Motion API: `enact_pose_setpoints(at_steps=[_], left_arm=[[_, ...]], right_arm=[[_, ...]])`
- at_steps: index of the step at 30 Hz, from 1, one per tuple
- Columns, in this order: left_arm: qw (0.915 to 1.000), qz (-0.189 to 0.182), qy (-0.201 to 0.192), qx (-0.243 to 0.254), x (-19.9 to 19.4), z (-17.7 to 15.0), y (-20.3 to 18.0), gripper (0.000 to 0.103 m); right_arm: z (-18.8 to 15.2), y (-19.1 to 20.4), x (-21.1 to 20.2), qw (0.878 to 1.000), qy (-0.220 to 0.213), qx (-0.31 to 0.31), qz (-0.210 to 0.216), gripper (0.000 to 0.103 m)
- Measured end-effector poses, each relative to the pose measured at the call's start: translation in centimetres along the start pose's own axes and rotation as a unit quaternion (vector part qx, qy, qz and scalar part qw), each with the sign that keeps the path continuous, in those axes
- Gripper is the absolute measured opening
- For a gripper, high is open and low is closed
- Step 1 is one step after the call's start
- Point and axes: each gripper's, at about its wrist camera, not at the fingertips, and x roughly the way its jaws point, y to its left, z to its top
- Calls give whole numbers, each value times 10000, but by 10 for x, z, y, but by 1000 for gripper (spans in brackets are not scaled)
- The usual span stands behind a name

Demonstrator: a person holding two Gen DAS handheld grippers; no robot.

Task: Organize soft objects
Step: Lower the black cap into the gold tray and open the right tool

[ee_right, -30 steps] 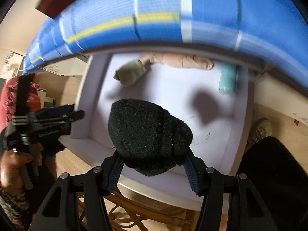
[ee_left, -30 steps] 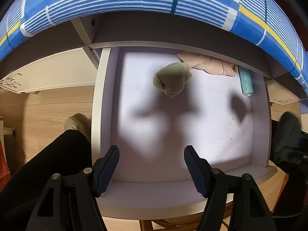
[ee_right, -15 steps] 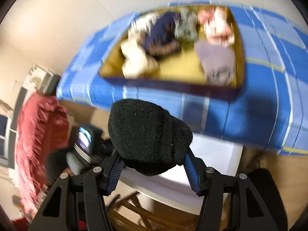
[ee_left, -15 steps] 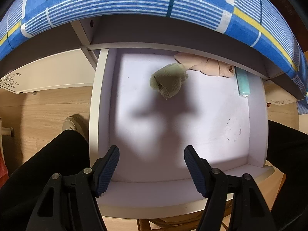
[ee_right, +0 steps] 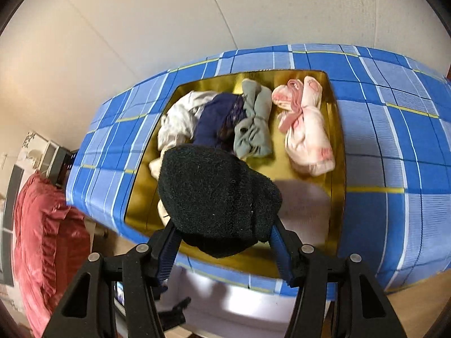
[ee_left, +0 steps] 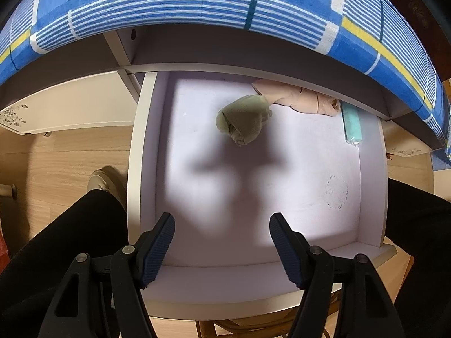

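Observation:
My right gripper (ee_right: 222,239) is shut on a black fuzzy sock bundle (ee_right: 217,197), held over the near end of a gold tray (ee_right: 336,152) on the blue plaid table top. In the tray lie a pink bundle (ee_right: 305,129), a grey-green bundle (ee_right: 253,129), a navy bundle (ee_right: 218,121) and a white one (ee_right: 180,118). My left gripper (ee_left: 222,242) hangs open over the front of a white pulled-out drawer (ee_left: 135,174), nothing between its fingers. At the drawer's back lie an olive sock roll (ee_left: 243,118), a peach roll (ee_left: 298,100) and a teal roll (ee_left: 351,125).
A blue plaid cloth (ee_left: 197,8) overhangs the drawer's back. The person's dark trouser legs (ee_left: 64,253) flank the drawer, with a shoe (ee_left: 103,178) on the wooden floor. A red cushion (ee_right: 42,239) sits at the left of the right wrist view. A wicker chair (ee_left: 253,326) shows below the drawer.
My right gripper rose with the black bundle from over the drawer to above the table top, and the gold tray came into view. My left gripper stayed over the drawer.

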Motion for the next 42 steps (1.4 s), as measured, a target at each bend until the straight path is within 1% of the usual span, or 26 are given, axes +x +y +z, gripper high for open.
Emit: enact_pose_setpoints(at_steps=[5,8,13,15,17,19,21,22,27,33,42], left_arm=[[10000,-61,-8,-31,0,0,0,71],[9999,-88,-13,-53,1,0,2,71],[9999,-127,1,-95,1,1,2,71],[9999,-135,-2,-99,1,1,3,71],[9999,-132,-4,-109,1,1,3,71],[9998,-137,-1,-126,2,2,3,71],[9998,-131,1,-118,1,2,2,71],[9999,-129,1,-115,1,2,2,71],[9999,-109,9,-95,2,2,1,71],[9999,-46,27,-99,4,2,2,71],[9999,45,51,-85,7,2,2,71]], right_arm=[[15,-6,23,9996,97,219,-157,59],[18,-9,36,9991,172,305,-231,59],[21,-10,56,9982,284,240,-475,60],[22,-9,62,9971,298,95,-694,62],[23,-9,66,9940,279,-102,-1055,63],[24,-10,69,9910,271,-260,-1288,68],[24,-14,67,9912,243,-264,-1275,74],[24,-17,65,9920,214,-231,-1226,75],[25,-27,46,9955,-56,-76,-947,75],[20,-23,25,9966,-301,-116,-759,75],[-14,-11,-3,9960,-477,-481,-582,75]])
